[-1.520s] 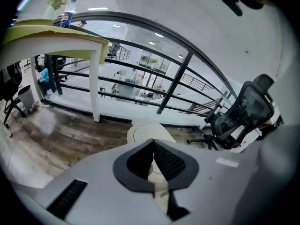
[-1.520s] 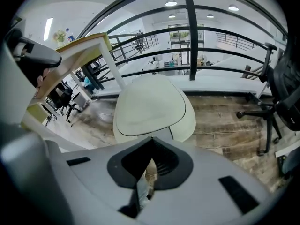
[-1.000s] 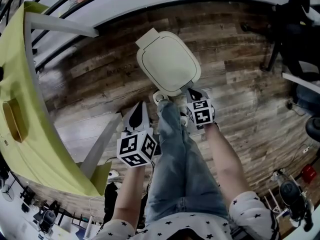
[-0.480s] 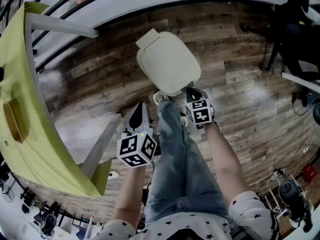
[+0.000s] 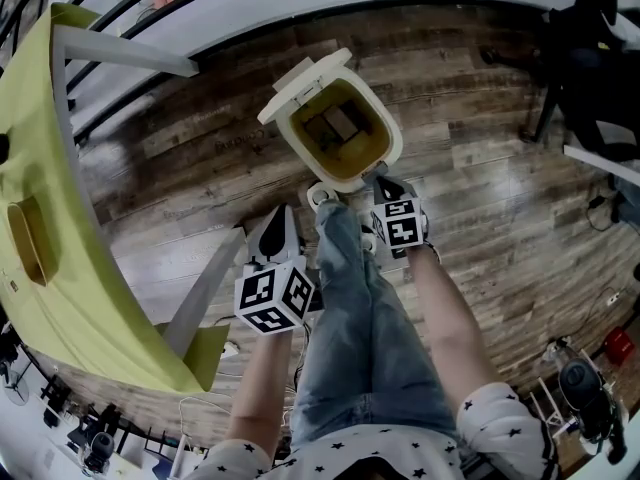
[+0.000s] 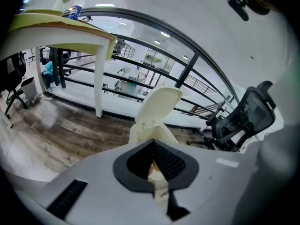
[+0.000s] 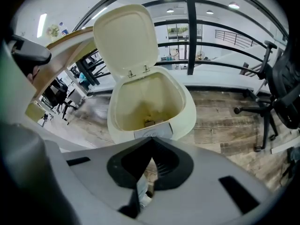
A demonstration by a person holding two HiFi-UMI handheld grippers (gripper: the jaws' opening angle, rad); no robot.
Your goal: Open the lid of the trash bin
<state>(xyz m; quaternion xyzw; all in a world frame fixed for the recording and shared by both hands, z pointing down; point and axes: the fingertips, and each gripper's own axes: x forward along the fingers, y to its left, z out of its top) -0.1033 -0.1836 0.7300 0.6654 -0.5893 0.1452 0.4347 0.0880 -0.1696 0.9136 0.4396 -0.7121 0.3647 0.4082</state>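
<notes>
The foot of the cream plastic trash bin (image 5: 388, 138) is hidden behind a blue-jeaned leg (image 5: 350, 298) at the centre of the head view. The dark items at its bottom are too dim to name. Its hinged cream lid (image 5: 298, 80) stands raised at upper centre, leaving the mouth open.

The bin rests on a brown wood-plank floor (image 5: 200, 168). A yellow-green table (image 5: 40, 118) runs along the left edge, black railings (image 6: 187, 69) cross behind, and a black office chair (image 6: 243, 121) sits at right.

There is one bin, one lid and two grippers. The left gripper (image 5: 275, 230) at lower centre-left and the right gripper (image 5: 386, 184) just beside the bin both have their jaws pressed together on nothing.
</notes>
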